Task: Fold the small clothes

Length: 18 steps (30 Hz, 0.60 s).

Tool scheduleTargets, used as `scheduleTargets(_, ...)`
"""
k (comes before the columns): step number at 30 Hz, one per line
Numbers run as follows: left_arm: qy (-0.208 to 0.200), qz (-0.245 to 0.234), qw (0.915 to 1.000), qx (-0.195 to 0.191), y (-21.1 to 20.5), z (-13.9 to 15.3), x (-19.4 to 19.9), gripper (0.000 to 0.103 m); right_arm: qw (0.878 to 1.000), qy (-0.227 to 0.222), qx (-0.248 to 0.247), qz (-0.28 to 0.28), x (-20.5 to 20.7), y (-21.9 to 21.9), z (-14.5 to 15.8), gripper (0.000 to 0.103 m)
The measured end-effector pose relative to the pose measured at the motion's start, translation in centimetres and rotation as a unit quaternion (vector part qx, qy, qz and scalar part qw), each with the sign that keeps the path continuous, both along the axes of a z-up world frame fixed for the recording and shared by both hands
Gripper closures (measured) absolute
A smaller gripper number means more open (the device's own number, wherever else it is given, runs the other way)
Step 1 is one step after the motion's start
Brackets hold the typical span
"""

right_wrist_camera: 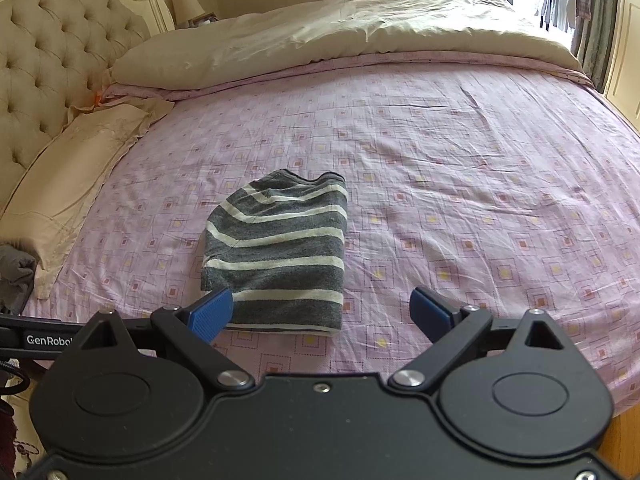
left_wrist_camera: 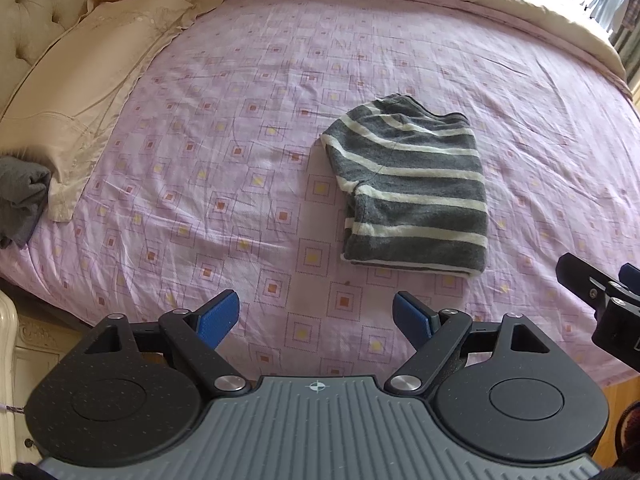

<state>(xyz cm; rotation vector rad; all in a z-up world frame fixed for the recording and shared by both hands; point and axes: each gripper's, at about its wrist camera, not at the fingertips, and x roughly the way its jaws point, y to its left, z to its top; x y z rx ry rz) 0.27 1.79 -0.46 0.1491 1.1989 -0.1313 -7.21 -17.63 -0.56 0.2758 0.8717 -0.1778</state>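
Note:
A small grey garment with white stripes (left_wrist_camera: 412,188) lies folded into a compact rectangle on the pink patterned bed sheet (left_wrist_camera: 240,140). It also shows in the right wrist view (right_wrist_camera: 280,252). My left gripper (left_wrist_camera: 318,316) is open and empty, held above the sheet near the bed's front edge, to the left of the garment. My right gripper (right_wrist_camera: 322,312) is open and empty, just in front of the garment's near edge. Part of the right gripper (left_wrist_camera: 600,296) shows at the right edge of the left wrist view.
A beige pillow (left_wrist_camera: 88,92) lies at the left by the tufted headboard (right_wrist_camera: 48,60). A beige duvet (right_wrist_camera: 340,28) is bunched along the far side. A dark grey cloth (left_wrist_camera: 20,200) lies at the left bed edge. A white nightstand (left_wrist_camera: 16,344) stands below it.

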Motion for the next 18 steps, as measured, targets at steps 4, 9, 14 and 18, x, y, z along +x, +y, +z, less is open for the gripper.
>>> scheduleTargets(4, 0.003, -0.001, 1.0000, -0.002, 0.08, -0.12, 0.10, 0.020, 1.000, 0.000, 0.000, 0.001, 0.02, -0.06, -0.01, 0.007)
scheduleTargets(9, 0.008, 0.003, 1.0000, -0.005, 0.14, -0.32, 0.17, 0.020, 1.000, 0.001, 0.000, 0.000, 0.05, -0.03, -0.08, 0.007)
scheduleTargets(14, -0.003, -0.002, 1.0000, -0.004, -0.03, -0.24, 0.13, 0.020, 1.000, 0.002, 0.001, -0.002, 0.12, 0.04, -0.41, 0.007)
scheduleTargets(18, -0.004, -0.003, 1.0000, -0.002, -0.08, -0.26, 0.36, 0.020, 1.000, 0.003, 0.001, -0.002, 0.16, 0.13, -0.57, 0.007)
